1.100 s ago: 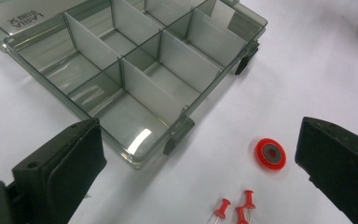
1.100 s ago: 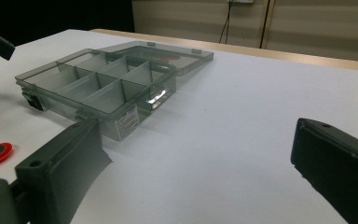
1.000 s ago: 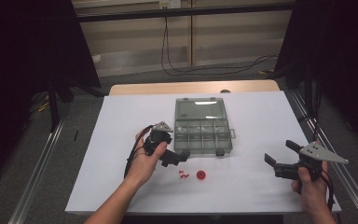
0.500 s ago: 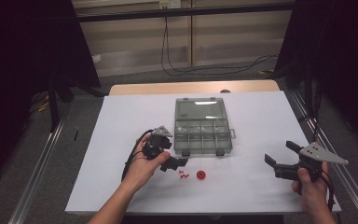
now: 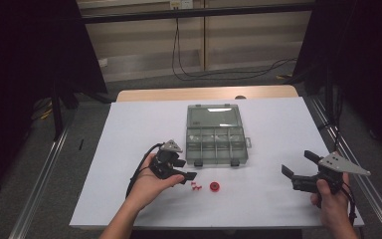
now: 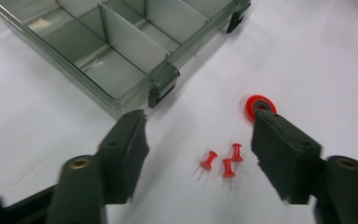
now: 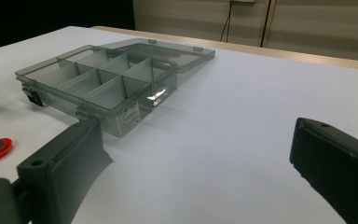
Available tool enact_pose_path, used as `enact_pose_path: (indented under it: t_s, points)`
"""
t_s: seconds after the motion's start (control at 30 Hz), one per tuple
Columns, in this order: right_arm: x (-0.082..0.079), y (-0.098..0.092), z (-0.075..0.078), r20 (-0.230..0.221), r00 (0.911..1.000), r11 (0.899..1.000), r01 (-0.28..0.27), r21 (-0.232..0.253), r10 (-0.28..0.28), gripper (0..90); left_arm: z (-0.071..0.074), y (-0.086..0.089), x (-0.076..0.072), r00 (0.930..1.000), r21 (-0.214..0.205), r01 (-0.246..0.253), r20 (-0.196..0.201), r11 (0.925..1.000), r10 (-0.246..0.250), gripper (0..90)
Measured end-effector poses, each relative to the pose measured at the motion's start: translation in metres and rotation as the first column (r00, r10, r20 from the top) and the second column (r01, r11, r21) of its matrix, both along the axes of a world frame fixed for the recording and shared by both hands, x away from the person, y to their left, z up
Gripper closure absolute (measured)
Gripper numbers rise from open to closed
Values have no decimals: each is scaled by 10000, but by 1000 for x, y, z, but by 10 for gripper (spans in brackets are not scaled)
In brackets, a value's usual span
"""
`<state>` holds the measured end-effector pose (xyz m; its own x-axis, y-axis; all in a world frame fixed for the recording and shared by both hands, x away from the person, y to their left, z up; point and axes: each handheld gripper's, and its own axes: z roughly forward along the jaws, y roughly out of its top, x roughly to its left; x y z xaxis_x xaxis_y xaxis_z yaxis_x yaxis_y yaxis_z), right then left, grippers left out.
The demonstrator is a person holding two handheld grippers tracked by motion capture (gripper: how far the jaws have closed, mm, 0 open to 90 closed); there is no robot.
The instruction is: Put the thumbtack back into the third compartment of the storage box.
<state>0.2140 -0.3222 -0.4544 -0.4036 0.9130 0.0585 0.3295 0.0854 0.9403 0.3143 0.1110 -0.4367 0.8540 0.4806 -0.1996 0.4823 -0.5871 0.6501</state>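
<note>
Where the high view looks down, the white table fills the middle of the frame, its far edge a strip of bare wood and its near corners cut off by the bottom border. At the centre sits the clear grey compartment box, its lid thrown flat open toward the top of the frame; the small contents of its upper compartments are too dim to make out.

Toward the lower right, the right gripper is held in a hand whose wrist runs off the bottom edge. Its jaws stand wide apart with nothing between them, well away from the box.

Left of centre, the left gripper lies in the person's left hand, which hides most of its body. Its jaws have just been closing and now stand about half open, pads touching nothing. In the left gripper view they straddle three red pushpins lying on the table at lower centre, their pin shafts barely visible. The red ring lies just beyond the right-hand jaw, its near edge covered by that jaw's tip. In the right gripper view the ring and pins are clipped by the left edge.
</note>
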Motion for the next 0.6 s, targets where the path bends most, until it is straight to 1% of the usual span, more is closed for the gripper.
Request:
enact_pose_path:
  t_s: [0.07,0.1,0.13,0.17,0.2,0.23,0.27,0.3,0.33,0.37,0.43,0.47,0.5,0.53,0.57,0.6]
  points:
    - [0,0,0,-6,10000,10000,16,-12,-16,25,-3,-2,-1,9996,235,259,52,9994,-260,455]
    - [0,0,0,0,10000,10000,5,-29,-5,25,-4,-3,-2,9996,225,287,-21,9993,-287,488]
    - [-1,0,0,-3,10000,10000,5,-23,-5,25,-5,-5,-2,9986,303,521,-53,9982,-520,534]
    - [-1,1,0,-15,10000,10000,19,-34,-19,25,-5,-7,-3,9987,380,516,-66,9979,-514,556]
    - [-1,0,0,-8,10000,10000,17,-46,-17,25,-7,-9,-4,9981,492,618,-8,9969,-619,583]
    - [-1,0,0,-24,10000,10000,9,-34,-9,25,-8,-11,-5,9984,418,567,-80,9975,-565,604]
    - [-1,0,-1,-25,10000,10000,-4,-41,4,26,-9,-12,-4,9980,556,629,-33,9965,-628,620]
    - [-1,0,-1,-35,10000,10000,-15,-44,15,26,-10,-13,-4,9976,612,692,-20,9957,-692,628]
    - [-1,0,-1,-46,10000,10000,20,-65,-20,26,-11,-15,-5,9981,665,615,-16,9959,-616,639]
    - [-2,0,-1,-59,10000,10000,23,-61,-24,26,-13,-16,-4,9975,716,704,-13,9949,-705,652]
    - [-2,0,-1,-77,10000,10000,38,-60,-38,26,-16,-18,-5,9976,742,695,-124,9948,-688,675]
    - [-2,0,-1,-73,10000,10000,20,-72,-20,26,-16,-19,-5,9968,923,798,-149,9925,-787,694]
    - [-2,0,-2,-82,10000,10000,32,-49,-33,26,-18,-19,-5,9960,914,895,-124,9918,-888,709]
    - [-2,-1,-2,-75,10000,10000,37,-50,-37,27,-19,-18,-3,9931,1150,1170,-98,9864,-1166,720]
    - [-2,-1,-2,-88,10000,10000,37,-64,-37,27,-20,-19,-3,9938,1197,1111,-170,9866,-1098,723]
    - [-2,-1,-2,-103,9999,10000,30,-60,-30,27,-21,-20,-4,9950,1124,996,-129,9887,-987,726]
